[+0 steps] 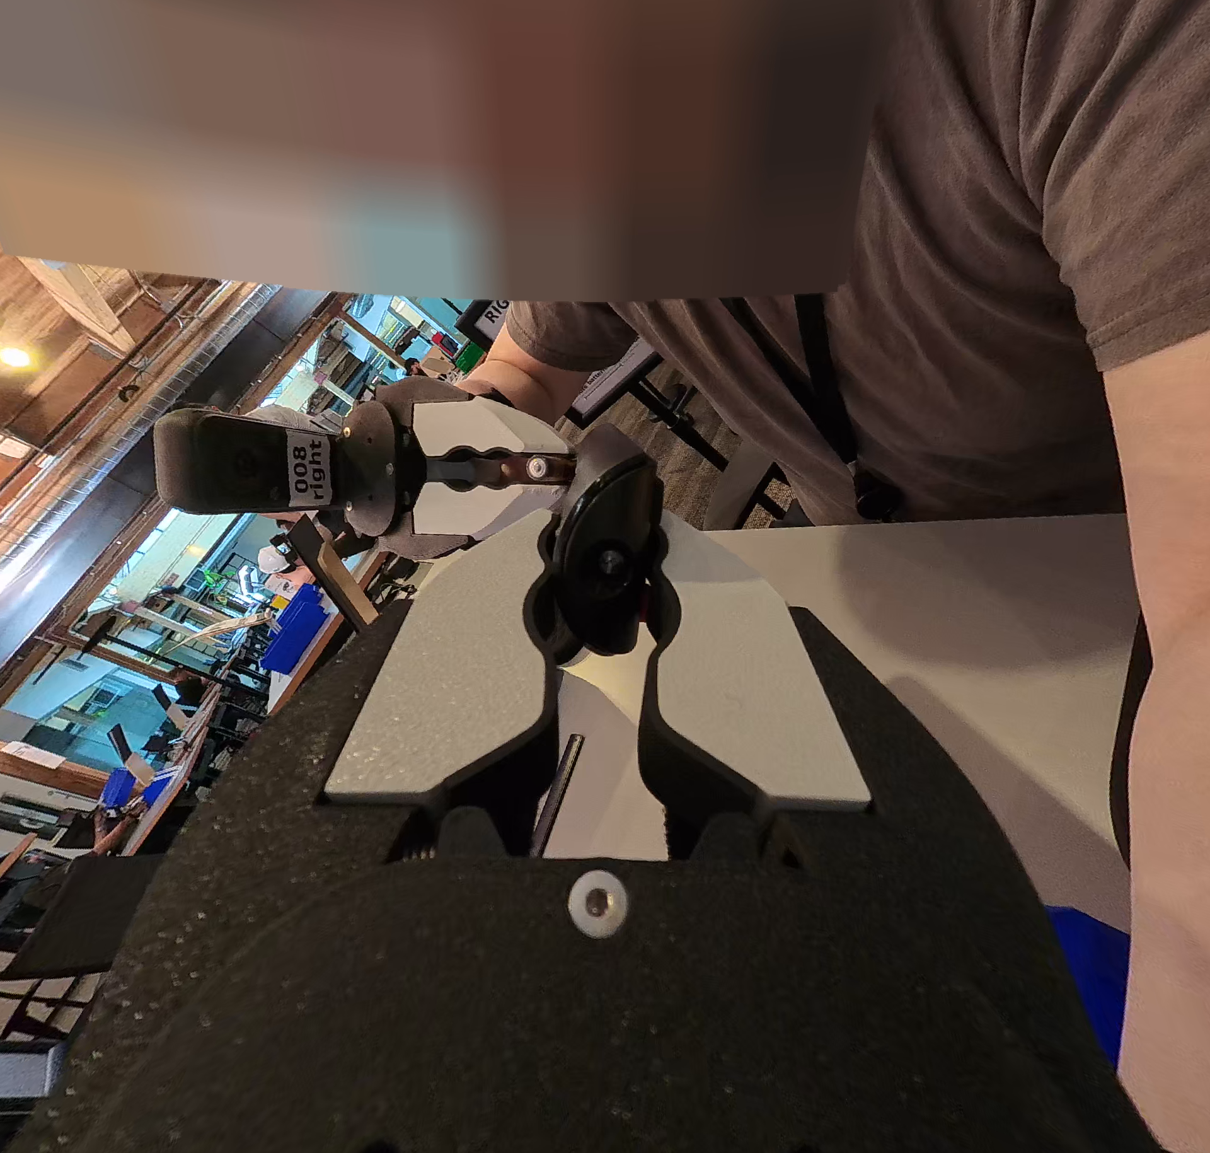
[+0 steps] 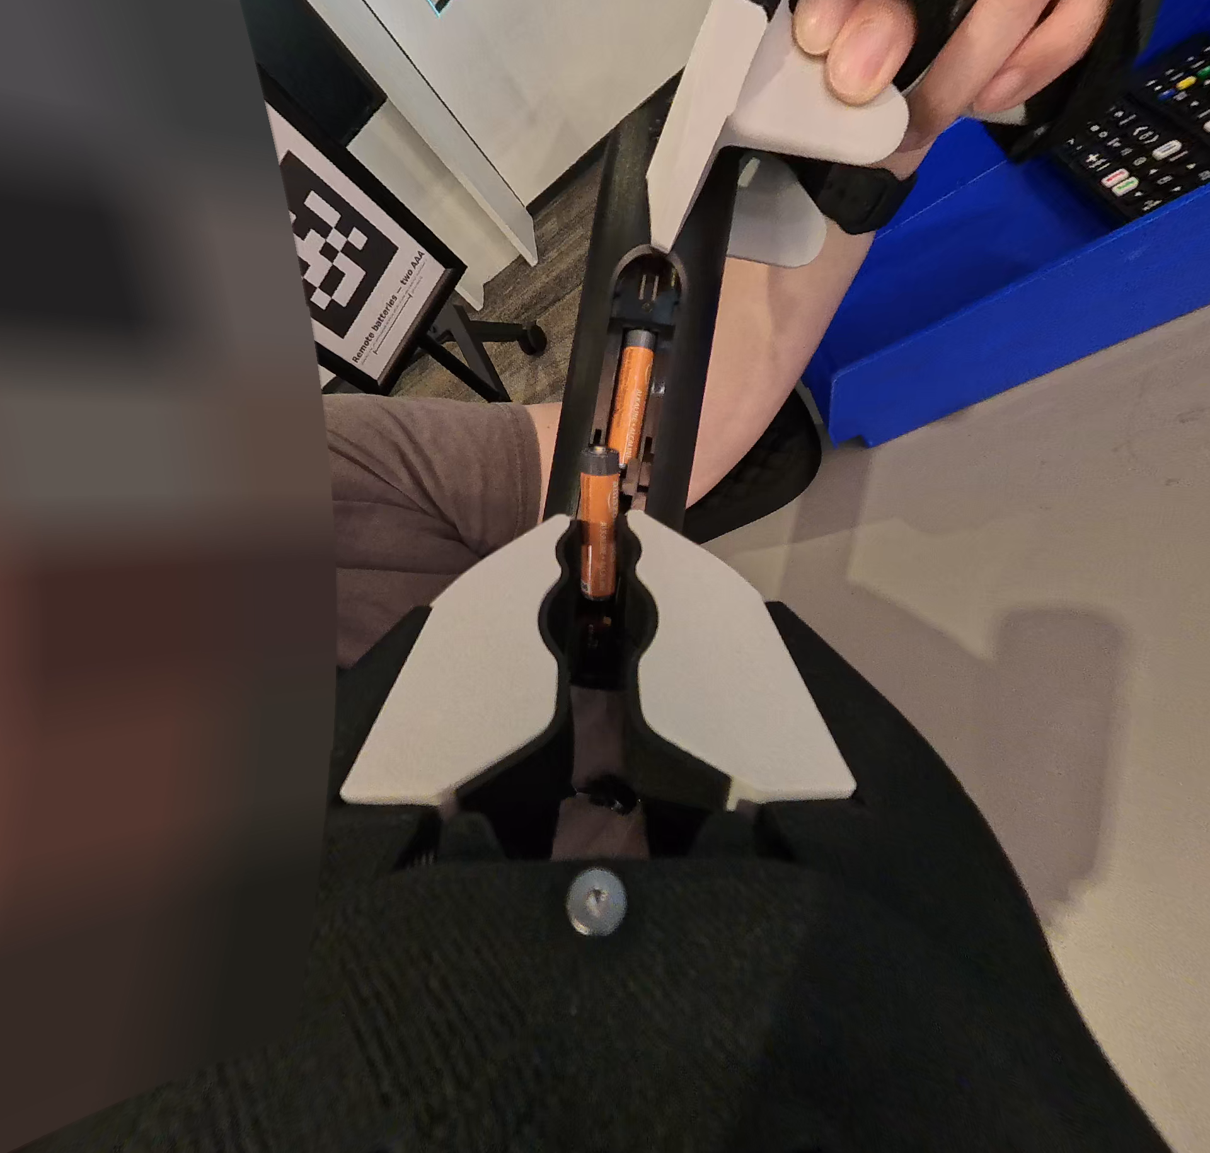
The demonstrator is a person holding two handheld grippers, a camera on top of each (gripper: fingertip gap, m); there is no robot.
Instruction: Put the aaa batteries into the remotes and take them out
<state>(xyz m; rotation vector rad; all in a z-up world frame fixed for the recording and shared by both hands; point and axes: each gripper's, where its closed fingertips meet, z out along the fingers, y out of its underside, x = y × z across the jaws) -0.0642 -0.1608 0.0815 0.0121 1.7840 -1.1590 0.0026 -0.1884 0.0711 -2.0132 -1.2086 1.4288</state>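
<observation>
Orange and grey, a small battery (image 2: 599,535) sits pinched between the white fingers of the right gripper (image 2: 601,542), which are closed tight on its lower half, so its grey tip pokes out toward the far side. Just past it is a long black remote (image 2: 694,362), held up in the air with its back cover off. A second orange battery (image 2: 630,401) lies inside the open slot of the remote, farther along. The held battery's tip is right beside the near end of that slot, a bit to its left, and I cannot tell if it touches the remote. The left gripper (image 1: 599,597) has its two white fingers squeezed on the rounded black end of the remote, and that is what keeps it up. In the right wrist view, a hand (image 2: 949,28) in a black fingerless glove holds the left gripper's white handle at the top right. Below the tools is a pale grey table (image 2: 982,597). A blue bin (image 2: 1021,309) stands on the far right of the table, and more black remotes with little coloured buttons (image 2: 1139,145) lie in it. On the far left, a black-and-white checkered sign (image 2: 353,257) leans in a black frame on the floor. The person wears a brown shirt (image 1: 982,270).
</observation>
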